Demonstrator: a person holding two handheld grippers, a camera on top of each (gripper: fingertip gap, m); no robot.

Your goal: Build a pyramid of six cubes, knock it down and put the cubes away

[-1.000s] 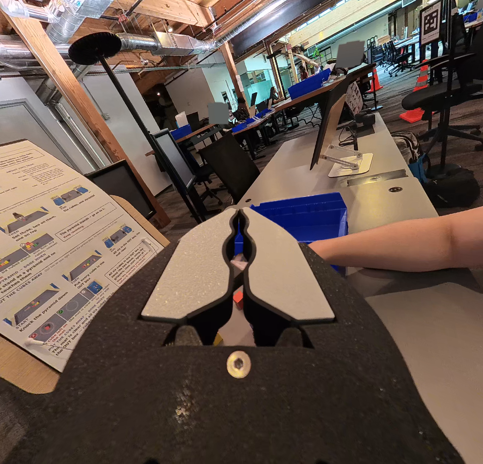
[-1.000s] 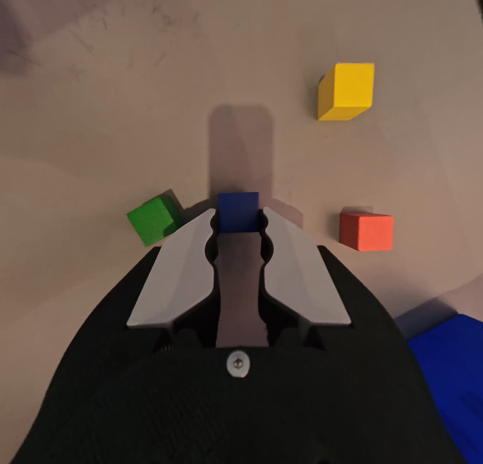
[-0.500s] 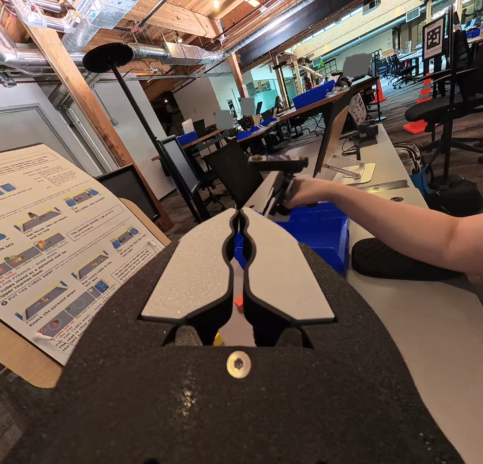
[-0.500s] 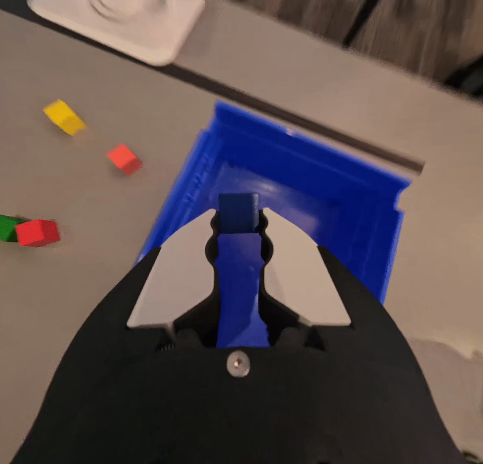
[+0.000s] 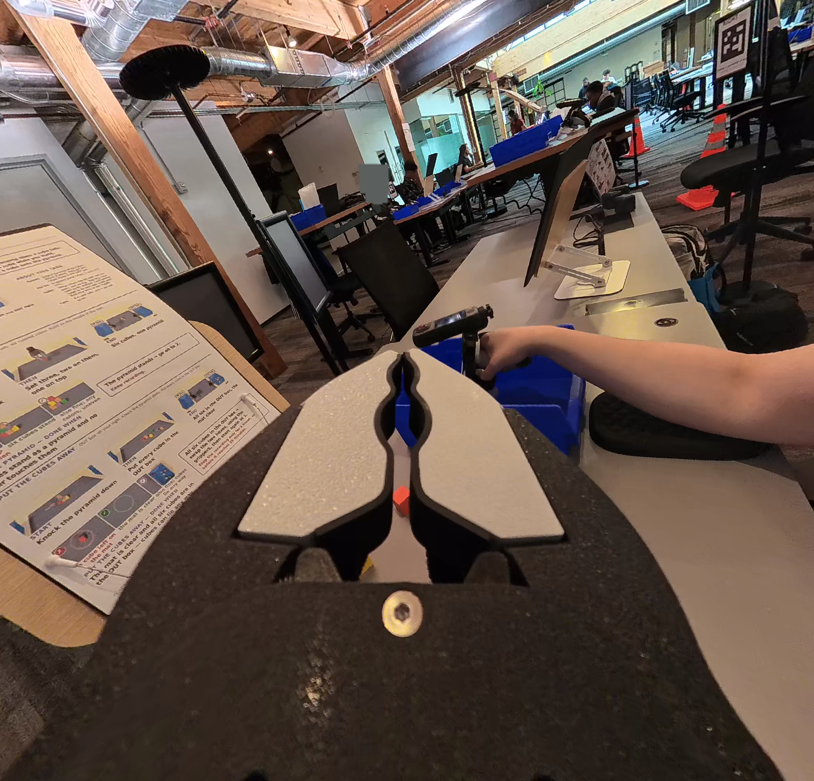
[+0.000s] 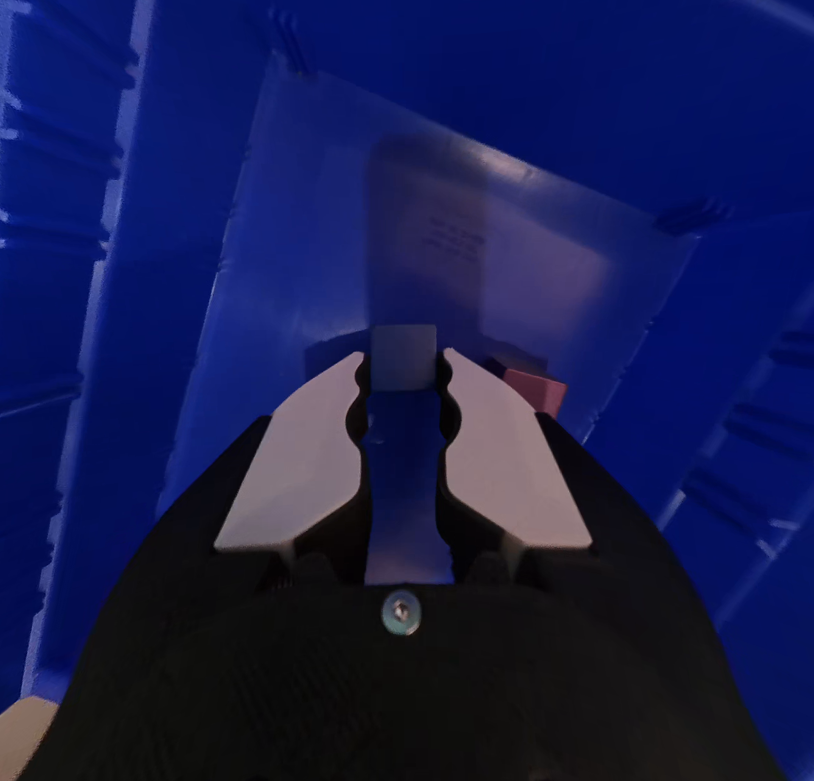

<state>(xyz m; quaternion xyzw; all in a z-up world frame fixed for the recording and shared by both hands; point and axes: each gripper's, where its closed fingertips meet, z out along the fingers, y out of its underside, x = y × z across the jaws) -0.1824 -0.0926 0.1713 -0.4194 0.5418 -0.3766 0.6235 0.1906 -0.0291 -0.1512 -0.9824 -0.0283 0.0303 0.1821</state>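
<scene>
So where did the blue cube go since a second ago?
The right gripper lifted the blue cube off the table, away from the green, yellow and orange cubes, carried it over the blue bin and lowered it deep inside, beside a pinkish cube on the floor. It has not let go. The left gripper stayed shut and empty, barely moving.

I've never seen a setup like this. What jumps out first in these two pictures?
The right wrist view is almost all blue: the right gripper is down inside the blue bin, shut on a cube. In the left wrist view, the left gripper is shut with nothing in it, and beyond it a person's hand dips into that bin. An instruction poster stands at left.
</scene>
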